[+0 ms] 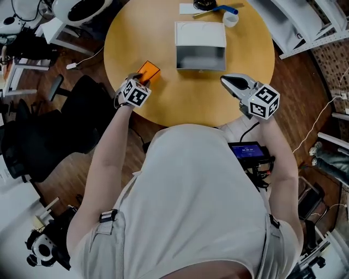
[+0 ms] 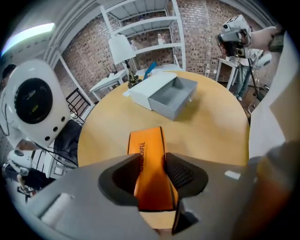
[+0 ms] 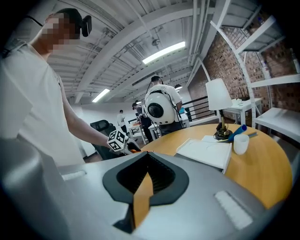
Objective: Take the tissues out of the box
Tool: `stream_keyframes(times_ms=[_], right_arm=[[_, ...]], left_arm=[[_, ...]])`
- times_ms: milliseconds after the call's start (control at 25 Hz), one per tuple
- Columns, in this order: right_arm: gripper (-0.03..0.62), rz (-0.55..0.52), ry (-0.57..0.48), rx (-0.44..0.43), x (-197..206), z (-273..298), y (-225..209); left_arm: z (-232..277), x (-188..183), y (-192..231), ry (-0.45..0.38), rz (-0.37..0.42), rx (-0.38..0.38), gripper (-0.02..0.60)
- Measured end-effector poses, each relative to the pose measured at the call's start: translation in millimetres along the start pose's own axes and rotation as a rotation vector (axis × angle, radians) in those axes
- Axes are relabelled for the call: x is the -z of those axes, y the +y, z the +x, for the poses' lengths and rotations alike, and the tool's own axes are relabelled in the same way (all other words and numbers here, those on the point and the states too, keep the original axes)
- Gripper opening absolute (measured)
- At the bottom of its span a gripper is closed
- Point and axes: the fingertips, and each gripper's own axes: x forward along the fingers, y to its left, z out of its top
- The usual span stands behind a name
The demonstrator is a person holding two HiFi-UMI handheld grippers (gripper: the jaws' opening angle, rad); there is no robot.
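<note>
An orange tissue pack (image 1: 149,71) lies on the round yellow table (image 1: 163,32), left of the box. My left gripper (image 1: 143,79) is at the pack's near end. In the left gripper view the pack (image 2: 147,145) runs between the two pads, which touch its sides, so the left gripper (image 2: 152,164) is shut on it. The grey box (image 1: 200,57) stands open and looks empty, with its white lid (image 1: 199,32) just behind it. My right gripper (image 1: 226,81) hovers right of the box, near the table's front edge. It (image 3: 146,161) is shut and holds nothing.
A white cup (image 1: 230,19) and a blue pen (image 1: 225,9) sit at the table's far edge with a small lamp base. A black office chair (image 1: 65,117) stands left of the table. White shelving (image 1: 305,24) is at the right.
</note>
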Motion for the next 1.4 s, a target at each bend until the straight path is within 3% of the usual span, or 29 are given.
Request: stream_keyframes(times_ms=[200, 360, 480, 640, 960, 1080, 1400], right_arm=[[0.0, -0.013, 0.003, -0.014, -9, 8, 4], [0.002, -0.013, 0.004, -0.015, -7, 11, 0], [0.001, -0.018, 0.006, -0.023, -10, 14, 1], [0.0, -0.029, -0.017, -0.035, -23, 17, 4], [-0.002, -0.109, -0.07, -0.088, -64, 23, 20], [-0.002, -0.14, -0.079, -0.103, -66, 25, 23], [-0.002, -0.159, -0.092, -0.098, -68, 17, 26]], left_arm=[[20, 9, -8, 0.0, -0.024, 0.018, 0.176], [3, -6, 4, -0.067, -0.091, -0.013, 0.189], [-38, -28, 18, -0.218, -0.201, -0.063, 0.171], [-105, -64, 15, -0.48, -0.365, -0.021, 0.0], [-188, -127, -2, -0.892, -0.473, 0.162, 0.0], [-189, -139, -14, -0.93, -0.47, 0.192, 0.0], [-178, -138, -29, -0.88, -0.486, 0.208, 0.0]])
